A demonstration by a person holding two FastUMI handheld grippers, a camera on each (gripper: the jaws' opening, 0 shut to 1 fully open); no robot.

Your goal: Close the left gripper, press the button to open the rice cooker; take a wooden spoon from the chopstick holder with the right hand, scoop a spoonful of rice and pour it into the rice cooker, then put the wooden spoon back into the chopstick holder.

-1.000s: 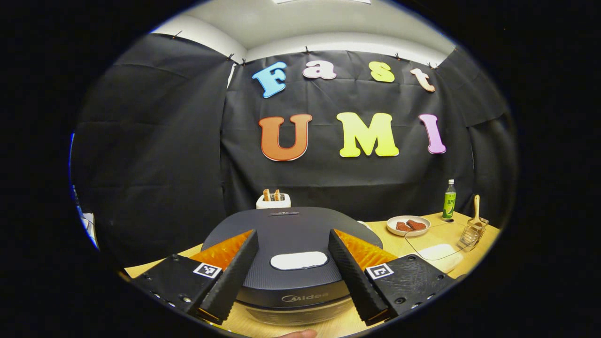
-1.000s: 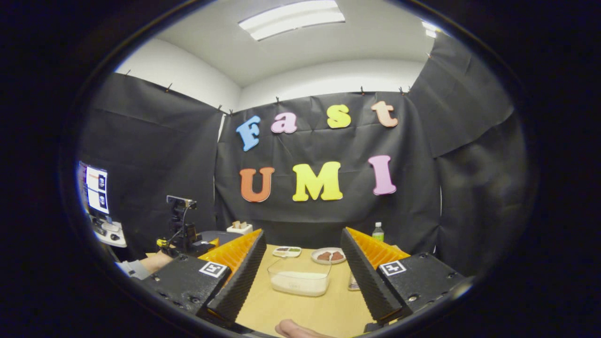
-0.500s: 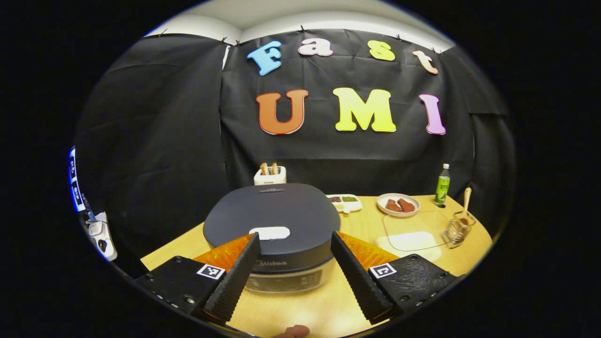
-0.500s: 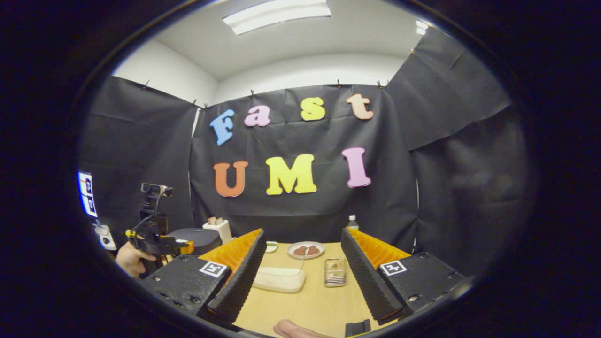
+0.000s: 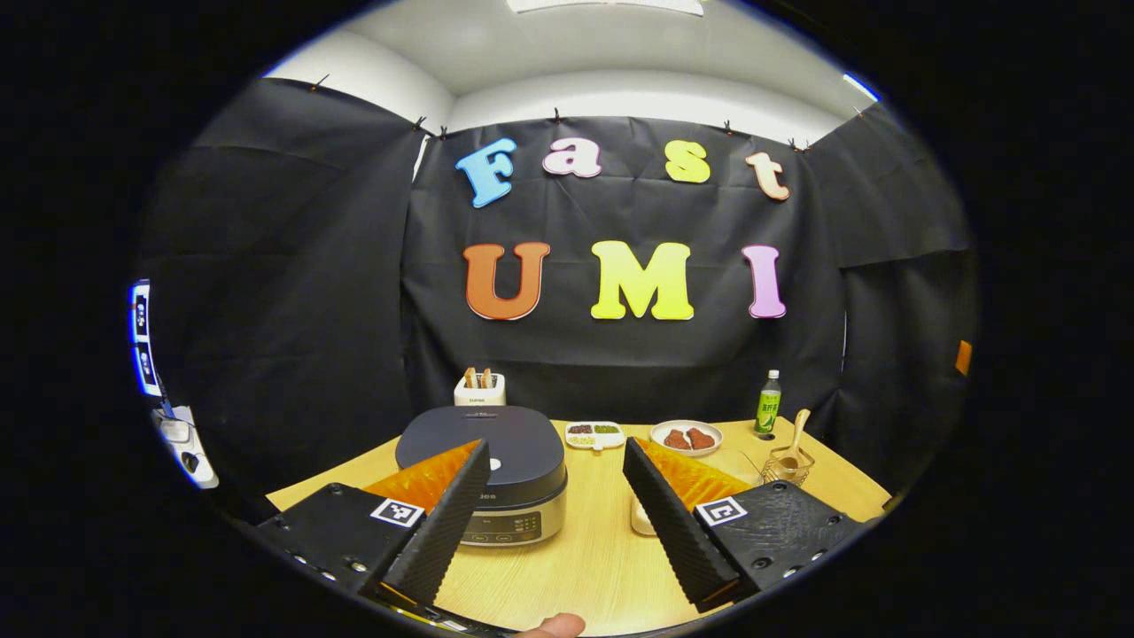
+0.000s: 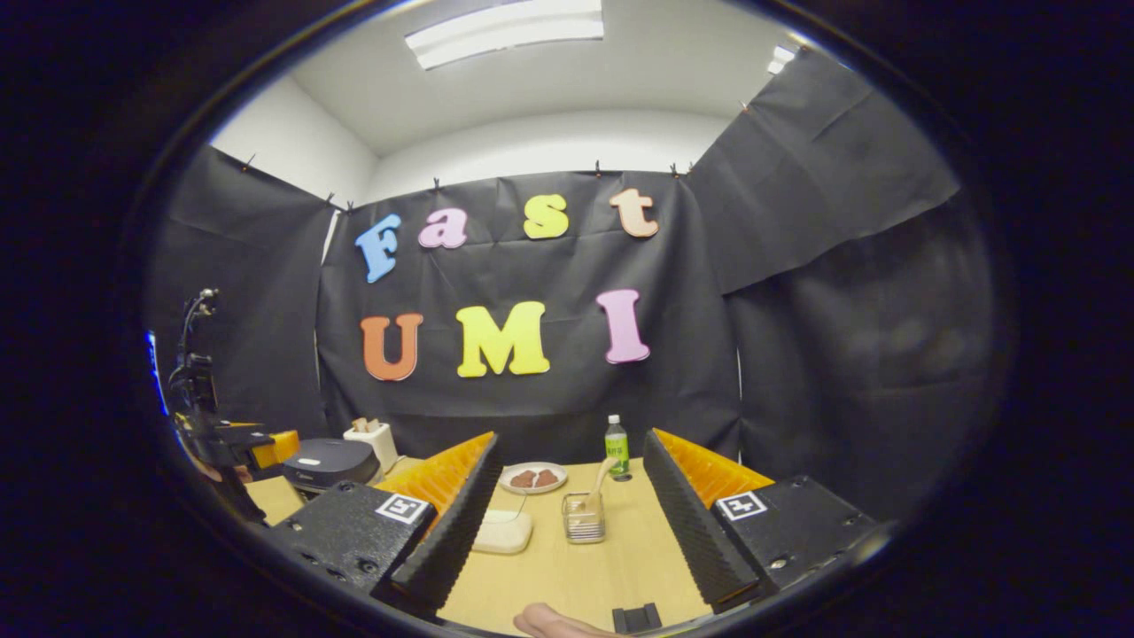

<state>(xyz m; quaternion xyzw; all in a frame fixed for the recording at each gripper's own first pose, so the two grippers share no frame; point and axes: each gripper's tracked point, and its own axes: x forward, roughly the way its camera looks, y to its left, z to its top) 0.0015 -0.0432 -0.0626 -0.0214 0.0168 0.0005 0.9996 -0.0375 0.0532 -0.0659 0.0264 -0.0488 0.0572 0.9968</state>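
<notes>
Rice cooker (image 5: 483,461) sits with its lid down on the wooden table (image 5: 576,567), toward the table's left side in your left gripper view, its front panel facing you and partly hidden behind your left gripper's near finger. Your left gripper (image 5: 554,514) hovers above the table's near edge, level and aimed at the far wall, its two fingers spread wide with nothing between them but open tabletop; it is apart from the cooker. A fingertip of your hand (image 5: 554,627) peeks in at the bottom edge. Behind the cooker stands a toaster (image 5: 479,388) with slices in it, and to its right lie a small divided dish (image 5: 594,434) and a plate (image 5: 686,437) with brown pieces. Further right, a green bottle (image 5: 767,403) stands near the wall, and the wire chopstick holder (image 5: 785,465) sits in front of it with the wooden spoon (image 5: 795,436) leaning upright inside. In your right gripper view, your right gripper (image 6: 571,518) is also held level and low over the table, fingers spread apart and holding nothing, lined up with the chopstick holder (image 6: 583,517) and its spoon (image 6: 598,483) straight ahead but well short of them. A clear container of rice (image 6: 502,530) lies just left of the holder, partly behind your finger. At the far left of that view, your other gripper (image 6: 235,443) is raised beside the cooker (image 6: 330,462).
</notes>
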